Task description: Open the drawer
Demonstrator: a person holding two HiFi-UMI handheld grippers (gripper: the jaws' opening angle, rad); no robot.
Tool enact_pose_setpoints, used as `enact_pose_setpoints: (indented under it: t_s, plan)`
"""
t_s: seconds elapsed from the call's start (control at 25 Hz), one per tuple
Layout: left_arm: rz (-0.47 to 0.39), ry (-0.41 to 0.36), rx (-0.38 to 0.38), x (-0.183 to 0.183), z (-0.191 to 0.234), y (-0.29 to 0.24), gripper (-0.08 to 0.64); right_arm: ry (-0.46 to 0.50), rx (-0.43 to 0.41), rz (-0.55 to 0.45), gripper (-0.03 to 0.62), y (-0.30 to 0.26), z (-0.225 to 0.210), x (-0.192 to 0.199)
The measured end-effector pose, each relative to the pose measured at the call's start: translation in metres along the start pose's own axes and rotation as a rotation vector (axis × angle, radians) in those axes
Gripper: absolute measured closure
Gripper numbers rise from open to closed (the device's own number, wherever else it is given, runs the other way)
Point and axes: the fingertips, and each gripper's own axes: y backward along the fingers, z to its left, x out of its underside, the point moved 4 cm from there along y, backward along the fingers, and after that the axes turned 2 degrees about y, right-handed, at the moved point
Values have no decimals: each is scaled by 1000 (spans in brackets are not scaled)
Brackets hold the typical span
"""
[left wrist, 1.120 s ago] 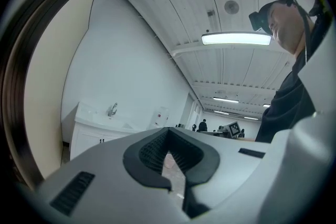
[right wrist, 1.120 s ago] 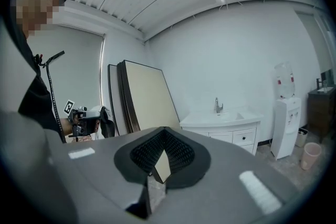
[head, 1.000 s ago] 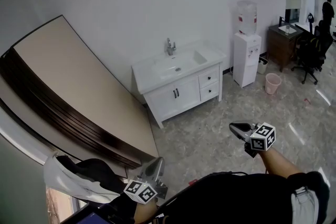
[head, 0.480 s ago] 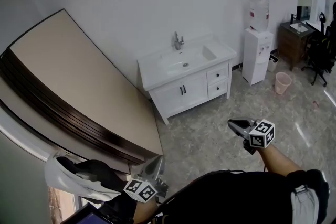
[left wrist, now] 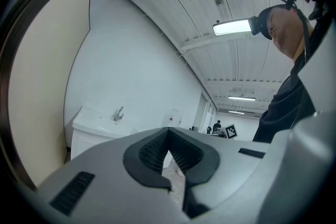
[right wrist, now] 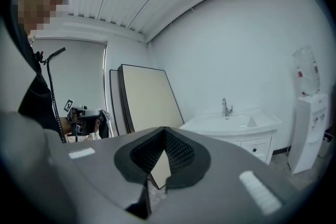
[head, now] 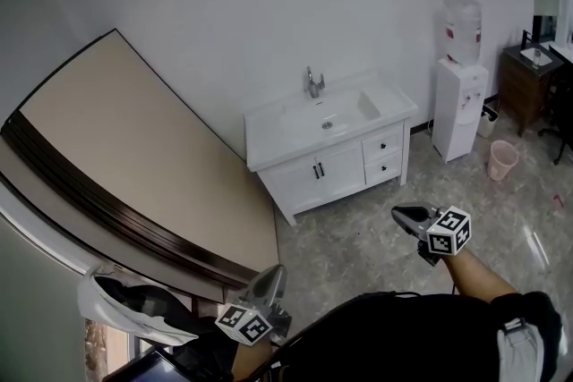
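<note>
A white vanity cabinet point(head: 313, 170) with a sink and tap stands against the far wall, several steps away. Two small drawers point(head: 382, 145) sit one above the other at its right side, both closed; double doors fill the left part. My left gripper point(head: 276, 273) is at the bottom of the head view, shut and empty, pointing toward the cabinet point(left wrist: 92, 126). My right gripper point(head: 400, 213) is held out level at the right, also shut with nothing in it. The right gripper view shows the cabinet point(right wrist: 236, 128) and its drawers point(right wrist: 257, 148) beyond the closed fingertips point(right wrist: 164, 131).
A big beige panel with a dark edge point(head: 134, 165) leans on the wall at the left. Right of the cabinet stand a water dispenser point(head: 459, 103), a pink bin point(head: 503, 158) and a brown desk point(head: 530, 76). White cloth point(head: 125, 310) lies at lower left. The floor is grey tile.
The whole view has advanced toward the cabinet, which now sits lower and further right in the head view. Both grippers have travelled forward with the person and stayed shut.
</note>
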Motion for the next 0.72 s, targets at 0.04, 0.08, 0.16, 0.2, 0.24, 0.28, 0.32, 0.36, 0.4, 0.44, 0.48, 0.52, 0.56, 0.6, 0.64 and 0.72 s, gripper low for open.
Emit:
enact_pose_setpoints:
  t_s: [0.04,0.08,0.16,0.2,0.24,0.28,0.32,0.36,0.4,0.44,0.48,0.52,0.56,0.6,0.64,0.72]
  plan:
    - [5,-1,2,1,-4,-12,569,-9,3,-2,595,5,-13,0]
    - [10,-3,2,2,-8,-24,569,-19,7,-3,595,10,-25,1]
    - [19,-5,0,2,-13,-45,569,-36,14,-2,595,18,-46,3]
    - [22,-4,0,1,-15,-54,569,-44,18,-1,595,21,-56,4]
    - [26,-4,1,1,-15,-64,569,-52,23,-2,595,22,-65,6]
    - [31,-4,4,0,-14,-72,569,-61,29,-4,595,23,-73,8]
    - [39,-6,8,0,-11,-80,569,-67,35,-5,595,22,-79,10]
    - [46,-7,13,0,-8,-86,569,-72,40,-5,595,20,-84,12]
    - [51,-8,19,1,-4,-92,569,-73,45,-4,595,18,-87,13]
    - [53,-7,27,1,2,-96,569,-74,51,-2,595,15,-90,14]
    - [50,-4,41,1,10,-101,569,-74,58,1,595,11,-93,14]
    - [45,-2,57,1,19,-105,569,-75,69,3,595,6,-96,14]
    - [43,-1,72,0,29,-108,569,-74,81,4,595,0,-97,12]
    - [46,-2,82,-4,37,-112,569,-71,93,4,595,-8,-98,10]
    - [49,-5,89,-9,46,-114,569,-64,103,4,595,-17,-98,7]
    - [49,-12,105,-20,70,-117,569,-44,118,4,595,-39,-95,-1]
